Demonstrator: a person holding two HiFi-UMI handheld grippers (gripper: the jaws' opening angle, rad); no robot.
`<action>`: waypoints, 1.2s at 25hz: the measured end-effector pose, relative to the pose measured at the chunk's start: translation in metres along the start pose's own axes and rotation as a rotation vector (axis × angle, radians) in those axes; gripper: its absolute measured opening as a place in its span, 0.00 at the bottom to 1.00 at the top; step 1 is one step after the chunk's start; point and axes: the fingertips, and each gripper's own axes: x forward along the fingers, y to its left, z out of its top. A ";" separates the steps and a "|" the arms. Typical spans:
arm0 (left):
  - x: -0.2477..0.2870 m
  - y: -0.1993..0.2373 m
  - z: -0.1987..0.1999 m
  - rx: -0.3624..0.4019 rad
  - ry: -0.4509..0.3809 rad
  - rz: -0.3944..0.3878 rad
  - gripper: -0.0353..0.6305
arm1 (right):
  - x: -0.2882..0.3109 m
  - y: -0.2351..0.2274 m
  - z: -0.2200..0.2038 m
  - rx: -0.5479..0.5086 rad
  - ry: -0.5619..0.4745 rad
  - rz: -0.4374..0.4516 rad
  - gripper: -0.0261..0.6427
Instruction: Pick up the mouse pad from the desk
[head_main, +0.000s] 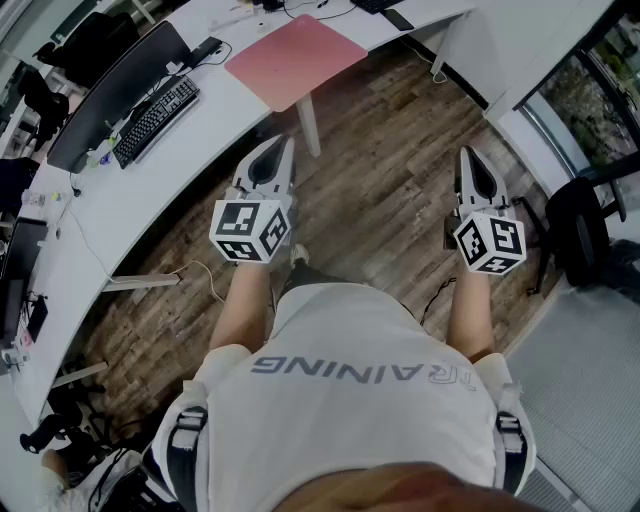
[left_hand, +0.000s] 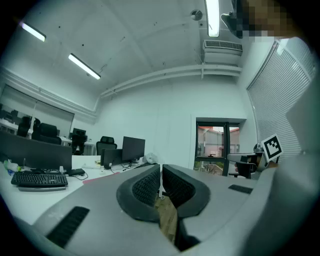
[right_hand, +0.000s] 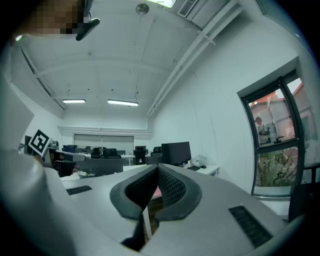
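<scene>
A black keyboard (head_main: 157, 120) lies beside a dark monitor (head_main: 115, 95), with wooden floor (head_main: 390, 185) and a black chair (head_main: 590, 230) nearby.

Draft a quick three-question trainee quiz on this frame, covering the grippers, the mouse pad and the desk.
1. True or false: the left gripper holds the mouse pad.
2. The right gripper has its jaws: A) wide apart, B) together and empty, C) clamped on a cup.
3. Fill in: in the head view, the keyboard lies on the desk to the pad's ____.
Key: 1 false; 2 B; 3 left.

Pink mouse pad (head_main: 297, 58) on white desk (head_main: 140, 200)
</scene>
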 end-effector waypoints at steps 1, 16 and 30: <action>0.000 0.000 -0.001 0.003 0.001 -0.001 0.12 | 0.000 0.000 -0.001 0.000 -0.001 -0.001 0.07; -0.006 -0.011 -0.001 0.012 -0.006 0.017 0.12 | -0.009 -0.009 -0.003 0.009 -0.024 -0.005 0.07; 0.020 -0.016 -0.017 0.007 0.056 0.045 0.12 | -0.013 -0.051 -0.030 0.096 0.004 -0.032 0.07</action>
